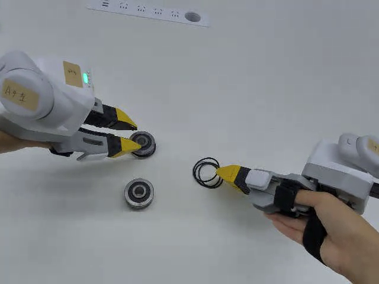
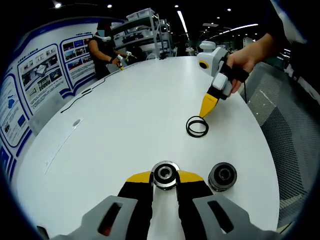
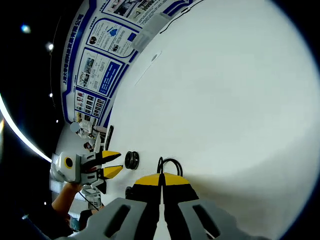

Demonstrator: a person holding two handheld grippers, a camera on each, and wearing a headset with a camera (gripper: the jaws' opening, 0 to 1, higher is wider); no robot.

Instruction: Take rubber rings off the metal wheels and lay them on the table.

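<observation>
My left gripper (image 1: 136,135) grips a metal wheel (image 1: 144,144) between its yellow tips; in the left gripper view the wheel (image 2: 165,174) sits tight between both pads. A second wheel (image 1: 139,193) with a dark rim lies flat on the table just in front of it, also seen as the second wheel (image 2: 222,175). Two black rubber rings (image 1: 206,172) lie overlapping on the table at the centre. My right gripper (image 1: 220,172) is shut, its tip on the rings' right edge. In the right gripper view a ring strand (image 3: 168,162) runs into the seam of the right gripper (image 3: 161,177).
A white power strip (image 1: 151,11) lies at the table's far edge. The white tabletop (image 1: 266,89) spreads wide around the work. In the left gripper view a person (image 2: 102,47) stands far off beside shelving.
</observation>
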